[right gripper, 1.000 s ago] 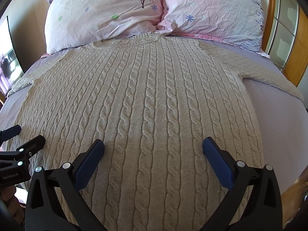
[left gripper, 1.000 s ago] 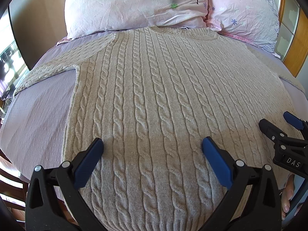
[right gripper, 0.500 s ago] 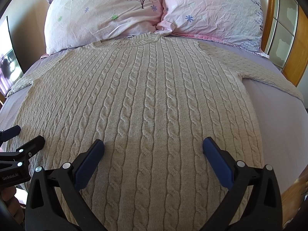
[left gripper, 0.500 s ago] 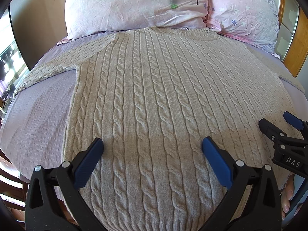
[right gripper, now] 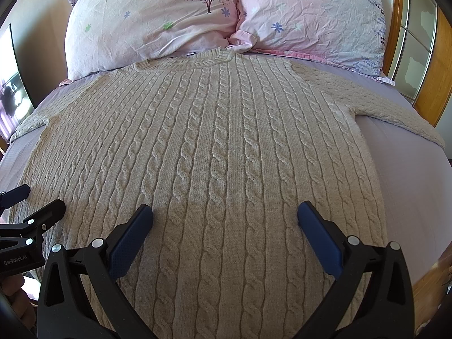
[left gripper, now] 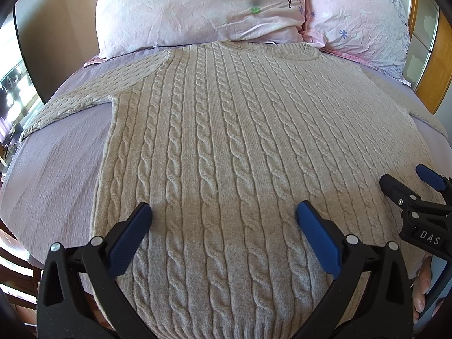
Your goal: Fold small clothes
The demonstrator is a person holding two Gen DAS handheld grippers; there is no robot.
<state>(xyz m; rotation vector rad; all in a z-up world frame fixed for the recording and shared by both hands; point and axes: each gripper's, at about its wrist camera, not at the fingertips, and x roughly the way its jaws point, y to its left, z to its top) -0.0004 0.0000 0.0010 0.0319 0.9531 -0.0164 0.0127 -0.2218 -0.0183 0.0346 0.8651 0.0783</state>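
A beige cable-knit sweater (left gripper: pixel 226 147) lies flat, front up, on a lilac bed sheet (left gripper: pixel 56 163), collar toward the pillows, sleeves spread to both sides. It also shows in the right wrist view (right gripper: pixel 226 147). My left gripper (left gripper: pixel 223 214) is open and empty above the sweater's lower left part. My right gripper (right gripper: pixel 224 214) is open and empty above the lower right part. The right gripper shows at the right edge of the left wrist view (left gripper: pixel 415 186), and the left gripper at the left edge of the right wrist view (right gripper: pixel 31 206).
Two pink flowered pillows (right gripper: pixel 158 19) (right gripper: pixel 310 19) lie at the head of the bed. A wooden headboard frame (right gripper: pixel 435 65) stands at the right. A dark-framed panel (left gripper: pixel 25 56) stands at the left. The bed's near edge is below the grippers.
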